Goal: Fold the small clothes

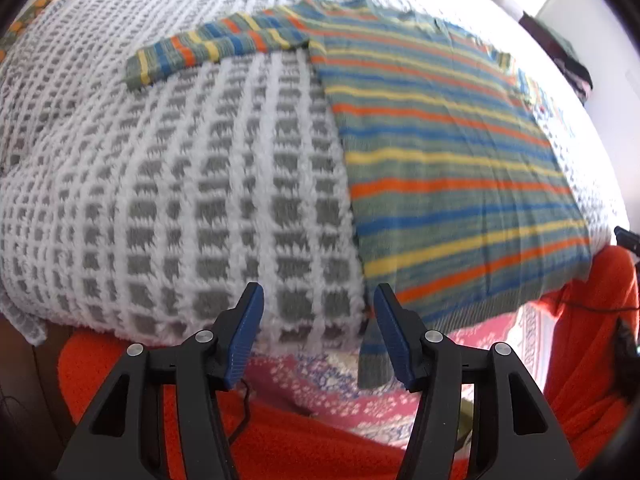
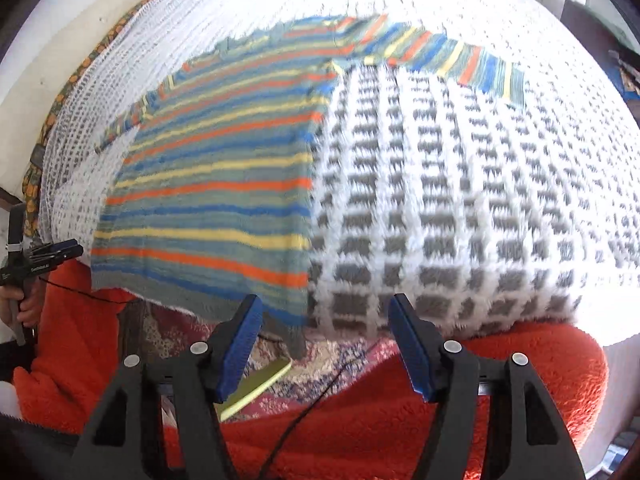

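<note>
Striped green, orange, blue and yellow knitted sweater (image 1: 448,168) lies flat on your white-and-grey waffle blanket (image 1: 192,200), hem overhanging the near edge. Your left gripper (image 1: 318,334) and right gripper (image 2: 326,344) hover empty, jaws apart.

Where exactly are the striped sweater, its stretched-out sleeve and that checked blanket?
striped sweater (image 1: 452,168): left wrist view, middle of its body.
sleeve (image 2: 452,58): right wrist view, midway along the outstretched sleeve.
checked blanket (image 1: 192,208): left wrist view, bare patch left of the sweater.
</note>
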A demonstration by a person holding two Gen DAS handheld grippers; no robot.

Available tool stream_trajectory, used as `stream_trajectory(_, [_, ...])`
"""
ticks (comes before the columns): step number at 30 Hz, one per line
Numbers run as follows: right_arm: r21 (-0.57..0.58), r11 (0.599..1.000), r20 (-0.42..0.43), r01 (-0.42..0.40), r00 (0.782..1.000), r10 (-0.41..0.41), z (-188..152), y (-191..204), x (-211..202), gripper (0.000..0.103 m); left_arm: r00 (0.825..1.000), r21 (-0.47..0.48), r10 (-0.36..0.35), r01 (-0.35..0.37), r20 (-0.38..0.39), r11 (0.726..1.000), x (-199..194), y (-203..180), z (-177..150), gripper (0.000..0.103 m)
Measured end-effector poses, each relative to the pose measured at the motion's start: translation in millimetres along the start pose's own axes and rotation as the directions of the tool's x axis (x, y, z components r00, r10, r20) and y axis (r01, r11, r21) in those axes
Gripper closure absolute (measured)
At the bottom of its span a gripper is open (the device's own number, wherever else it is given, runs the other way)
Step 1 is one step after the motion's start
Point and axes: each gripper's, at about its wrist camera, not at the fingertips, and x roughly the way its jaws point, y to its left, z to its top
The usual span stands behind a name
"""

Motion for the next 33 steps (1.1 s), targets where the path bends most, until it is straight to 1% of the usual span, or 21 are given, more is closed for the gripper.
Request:
stream_trajectory(2, [-0.009,0.998,0.062,-0.057,0.996,0.057,16.8,14.9,-4.6,0.038,0.999,-0.037,0.008,-0.006,0.053,0.999,-0.5,1.0,16.7,0.033])
stream_trajectory(3, [-0.02,0.996,0.082,-0.086,0.993,0.087,22.8,24.2,-2.7,0.038,0.997,-0.061,0.016,-0.012,0.071,0.998,0.8,3.3,24.4,0.032])
stream_trajectory(4, [-0.033,0.994,0.091,-0.105,0.99,0.107,27.9,32.6,2.0,0.037,0.997,-0.081,0.02,-0.013,0.074,0.997,3.5,5.8,33.2,0.032])
stream_trajectory(6, [-0.058,0.993,0.099,-0.1,0.989,0.106,36.0,51.9,16.4,0.037,0.996,-0.102,0.002,0.007,0.084,0.995,7.1,1.7,46.5,0.032])
stream_trajectory(7, [-0.072,0.993,0.101,-0.091,0.99,0.098,37.9,59.8,24.1,0.037,0.994,-0.099,-0.008,0.019,0.105,0.995,4.8,-3.3,49.3,0.032])
stream_trajectory(9, [-0.094,0.993,0.092,-0.068,0.993,0.077,38.4,78.7,44.5,0.037,0.989,-0.06,-0.017,0.027,0.15,0.998,0.6,-23.9,54.8,0.031])
stream_trajectory(11, [-0.112,0.992,0.078,-0.054,0.995,0.063,32.4,89.1,59.4,0.037,0.984,-0.004,-0.025,0.026,0.175,1.0,1.5,-46.1,52.3,0.023])
stream_trajectory(13, [-0.132,0.99,0.062,-0.043,0.997,0.051,26.1,94.0,66.1,0.037,0.985,0.05,-0.037,0.029,0.169,0.998,12.4,-67.2,44.0,0.019])
stream_trajectory(15, [-0.148,0.989,0.065,-0.028,0.997,0.038,22.9,95.9,66.3,0.037,0.991,0.089,-0.039,0.027,0.129,0.996,28.5,-82.7,31.1,0.019])
stream_trajectory(17, [-0.145,0.989,0.095,-0.012,0.995,0.026,21.4,92.9,60.1,0.037,0.996,0.102,-0.02,0.012,0.085,0.995,43.7,-91.7,19.5,0.021])
stream_trajectory(18, [-0.138,0.99,0.118,0.0,0.993,0.016,21.2,90.8,55.8,0.037,0.997,0.101,-0.023,0.016,0.072,0.995,45.1,-93.9,14.2,0.021])
stream_trajectory(20, [-0.12,0.992,0.167,0.033,0.986,-0.013,20.1,86.5,47.1,0.037,0.997,0.102,-0.037,0.03,0.073,0.994,43.1,-94.9,10.8,0.021])
stream_trajectory(22, [-0.095,0.994,0.201,0.051,0.979,-0.031,20.1,82.3,42.1,0.035,0.994,0.109,-0.025,0.013,0.106,0.994,36.5,-93.2,17.5,0.021])
stream_trajectory(25, [-0.064,0.997,0.209,0.039,0.978,-0.025,21.4,76.3,42.6,0.033,0.986,0.12,0.017,-0.038,0.167,0.992,28.2,-82.6,50.4,0.02])
stream_trajectory(27, [-0.06,0.998,0.2,0.034,0.98,-0.021,22.7,75.1,44.7,0.033,0.972,0.094,0.059,-0.083,0.229,0.992,20.3,-69.5,87.0,0.019])
stream_trajectory(29, [-0.065,0.997,0.196,0.033,0.98,-0.02,22.3,76.0,45.4,0.033,0.954,0.04,0.094,-0.11,0.286,0.993,16.4,-49.5,129.1,0.013])
stream_trajectory(31, [-0.068,0.997,0.196,0.033,0.98,-0.019,21.7,77.1,45.8,0.033,0.936,-0.043,0.148,-0.142,0.319,0.989,19.7,-23.0,171.6,0.013])
stream_trajectory(33, [-0.068,0.997,0.193,0.033,0.981,-0.019,21.1,77.5,46.7,0.033,0.93,-0.133,0.184,-0.148,0.317,0.98,30.8,8.5,206.0,0.013])
